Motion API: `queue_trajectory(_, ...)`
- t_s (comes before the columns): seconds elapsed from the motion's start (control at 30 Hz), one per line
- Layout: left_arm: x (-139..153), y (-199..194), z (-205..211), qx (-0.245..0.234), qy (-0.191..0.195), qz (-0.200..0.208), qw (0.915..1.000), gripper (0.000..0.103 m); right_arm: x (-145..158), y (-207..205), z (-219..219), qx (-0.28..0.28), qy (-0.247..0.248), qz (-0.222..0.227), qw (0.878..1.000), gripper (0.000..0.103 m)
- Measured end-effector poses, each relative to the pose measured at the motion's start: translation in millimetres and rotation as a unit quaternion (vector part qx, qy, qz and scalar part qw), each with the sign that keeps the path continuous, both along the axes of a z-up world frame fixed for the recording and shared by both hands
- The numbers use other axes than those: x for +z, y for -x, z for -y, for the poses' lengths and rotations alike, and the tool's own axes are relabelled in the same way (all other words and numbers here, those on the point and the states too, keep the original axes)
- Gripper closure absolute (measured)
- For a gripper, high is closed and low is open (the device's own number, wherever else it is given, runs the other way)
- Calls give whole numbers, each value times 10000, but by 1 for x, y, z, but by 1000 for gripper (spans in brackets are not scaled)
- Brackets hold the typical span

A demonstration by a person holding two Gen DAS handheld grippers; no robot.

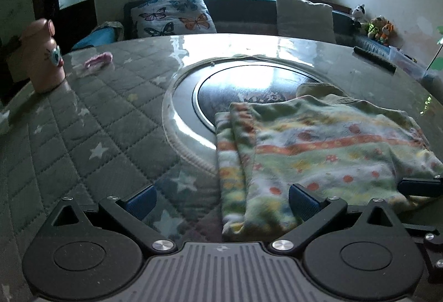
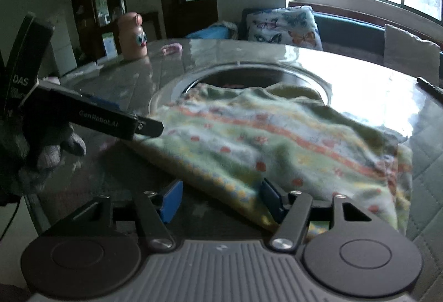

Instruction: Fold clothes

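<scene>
Left tongs (image 1: pixel 221 198) gape; only right-wrist view shows, seemingly, a gloved hand (image 2: pixel 41 146).

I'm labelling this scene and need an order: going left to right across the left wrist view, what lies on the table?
Pink bottle → small pink item → round glass inset → patterned garment → dark remote-like bar.

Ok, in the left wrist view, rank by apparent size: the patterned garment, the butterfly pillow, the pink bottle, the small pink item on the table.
1. Patterned garment, nearest the camera, which inflates it
2. Butterfly pillow
3. Pink bottle
4. Small pink item
</scene>
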State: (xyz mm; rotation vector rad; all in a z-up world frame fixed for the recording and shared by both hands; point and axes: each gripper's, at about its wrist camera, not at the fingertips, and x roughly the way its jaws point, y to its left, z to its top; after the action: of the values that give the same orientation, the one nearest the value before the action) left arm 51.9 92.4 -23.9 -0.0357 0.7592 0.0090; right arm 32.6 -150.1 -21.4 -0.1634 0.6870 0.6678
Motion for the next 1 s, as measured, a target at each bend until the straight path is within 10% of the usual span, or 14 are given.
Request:
queue_trajectory(0.6, 16, -4, -38, 426, 490, 131, 9978, 1, 19, 7, -77, 1318, 652, 680, 9868, 48)
queue_trajectory(1.0, 14, -20, -50, 424, 1327, -181, 9901, 2, 1, 12, -125, 1768, 1139, 933, 9732, 73)
